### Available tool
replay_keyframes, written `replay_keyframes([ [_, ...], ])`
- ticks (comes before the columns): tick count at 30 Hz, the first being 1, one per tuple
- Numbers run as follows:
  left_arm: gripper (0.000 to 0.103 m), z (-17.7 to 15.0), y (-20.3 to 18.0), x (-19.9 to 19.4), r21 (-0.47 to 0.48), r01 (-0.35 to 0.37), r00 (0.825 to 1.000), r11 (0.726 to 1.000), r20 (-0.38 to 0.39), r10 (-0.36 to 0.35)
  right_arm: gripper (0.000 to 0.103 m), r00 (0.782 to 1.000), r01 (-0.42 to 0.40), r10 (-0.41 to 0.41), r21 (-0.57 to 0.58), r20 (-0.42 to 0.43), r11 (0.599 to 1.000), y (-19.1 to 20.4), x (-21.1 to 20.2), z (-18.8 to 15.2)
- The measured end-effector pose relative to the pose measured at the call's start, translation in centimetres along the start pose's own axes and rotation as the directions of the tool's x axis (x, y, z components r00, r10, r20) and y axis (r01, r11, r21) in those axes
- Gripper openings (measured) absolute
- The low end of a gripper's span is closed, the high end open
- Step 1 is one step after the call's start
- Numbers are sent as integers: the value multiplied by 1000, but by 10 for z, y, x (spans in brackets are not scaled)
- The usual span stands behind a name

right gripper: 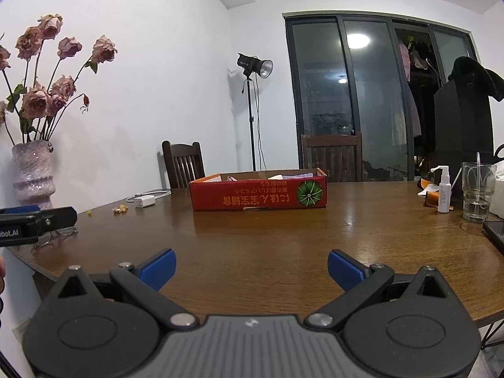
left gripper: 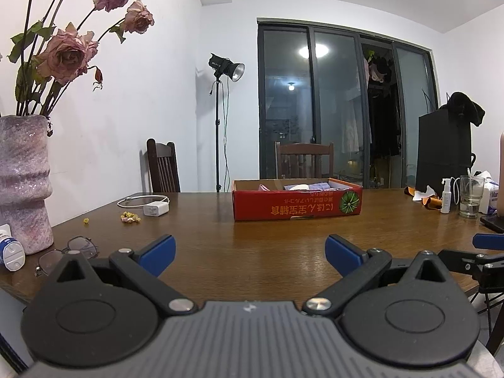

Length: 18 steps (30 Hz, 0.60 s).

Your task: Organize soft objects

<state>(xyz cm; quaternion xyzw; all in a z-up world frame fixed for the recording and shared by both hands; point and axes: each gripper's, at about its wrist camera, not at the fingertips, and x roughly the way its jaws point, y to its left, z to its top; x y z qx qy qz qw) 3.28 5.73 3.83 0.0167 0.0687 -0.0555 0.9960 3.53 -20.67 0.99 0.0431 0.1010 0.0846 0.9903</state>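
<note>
On your far left a pink textured vase of faded roses stands at the table's edge, with a small blue-and-white bottle lying at its foot and a pair of glasses just beside it. Further back lie a few dried petals and a white charger with its coiled cable. Your left gripper hovers low over the near edge of the wooden table, its blue fingers spread wide with nothing between them. Straight ahead of it, well apart, sits the red cardboard box, and folded soft cloths in pale pink, cream and lavender lie inside it. Your right gripper hangs beside the left one over the same edge, jaws likewise wide and empty, with the box ahead and slightly to its left. On the right side of the table stand a white spray bottle and a drinking glass, close together, with crumpled orange and white wrappers behind the bottle.
</note>
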Motion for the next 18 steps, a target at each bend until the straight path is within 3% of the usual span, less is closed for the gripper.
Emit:
replay_keyframes([
  [18,103,-2,-6,-6,23,1,1000,1000,28,-2,103,1000,1,-1,-5,9,1000,1,-2,0],
])
